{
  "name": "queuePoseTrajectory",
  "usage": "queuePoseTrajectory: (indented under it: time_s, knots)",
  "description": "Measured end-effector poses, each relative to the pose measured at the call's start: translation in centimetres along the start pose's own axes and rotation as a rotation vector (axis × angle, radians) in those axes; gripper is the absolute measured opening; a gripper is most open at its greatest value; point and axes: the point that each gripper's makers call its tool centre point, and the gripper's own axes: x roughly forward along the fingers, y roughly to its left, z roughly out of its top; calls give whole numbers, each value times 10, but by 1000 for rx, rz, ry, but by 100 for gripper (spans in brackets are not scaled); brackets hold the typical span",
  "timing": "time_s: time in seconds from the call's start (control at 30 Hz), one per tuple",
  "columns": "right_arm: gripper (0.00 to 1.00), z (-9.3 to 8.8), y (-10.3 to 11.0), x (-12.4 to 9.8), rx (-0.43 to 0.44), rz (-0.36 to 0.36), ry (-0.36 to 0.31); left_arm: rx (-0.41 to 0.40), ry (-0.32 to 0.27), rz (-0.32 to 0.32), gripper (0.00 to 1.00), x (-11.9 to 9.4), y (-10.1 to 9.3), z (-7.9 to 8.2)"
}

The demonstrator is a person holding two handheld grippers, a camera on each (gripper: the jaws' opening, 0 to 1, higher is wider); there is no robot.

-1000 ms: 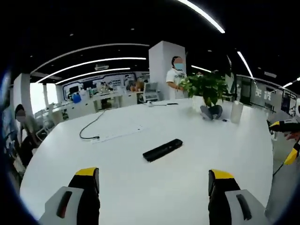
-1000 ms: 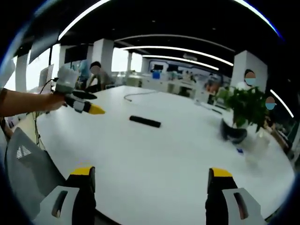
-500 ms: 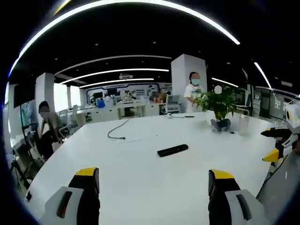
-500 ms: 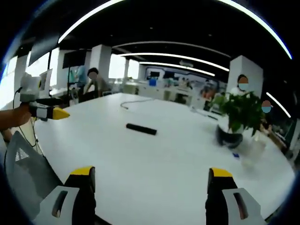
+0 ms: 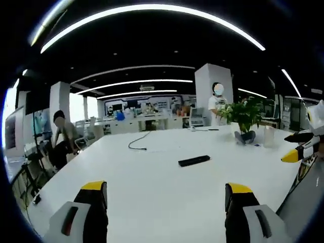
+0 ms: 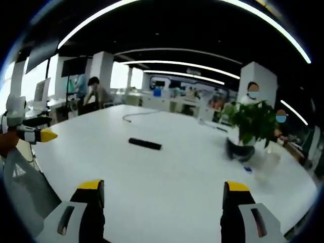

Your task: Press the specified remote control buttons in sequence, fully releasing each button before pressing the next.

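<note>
Two claws hang wide open over the white surface, both with nothing in them.

Out in the middle of the surface (image 5: 152, 182) lies the black remote control (image 5: 194, 161), flat and well ahead of both claws, untouched. From the left claw (image 5: 167, 195) the yellow-tipped right claw (image 5: 298, 151) shows at the surface's right edge; from the right claw (image 6: 163, 193) the left one shows far off to the left. A potted plant (image 6: 251, 126) stands beyond the remote, a dark cable (image 5: 136, 144) trails across the far side, and a person in a white shirt (image 5: 217, 101) stands by a pillar.
</note>
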Motion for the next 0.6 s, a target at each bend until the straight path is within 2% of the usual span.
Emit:
queuePoseTrajectory:
  time_s: [0.07,0.17,0.2,0.3,0.37,0.43,0.53,0.6]
  knots:
    - [96,2,-1,-1,-9,-12,-13,6,-27,22,100,0,5,1]
    - [96,2,0,-1,-11,-11,-13,-32,0,23,100,2,12,-8]
    - [94,2,0,-2,-12,-10,-14,-37,-8,29,100,2,18,-11]
    - [91,8,2,-4,-20,-7,-46,-80,-2,69,100,-1,33,-20]
    - [91,4,5,-2,-23,12,-22,-106,-25,76,100,-3,34,-14]
    - [91,5,7,-2,-27,19,-25,-90,-41,69,100,-3,29,-9]
    - [91,6,6,-3,-24,19,-31,-25,-4,77,100,-2,28,-15]
    - [90,5,4,-3,-16,14,-32,-23,12,66,100,1,26,-18]
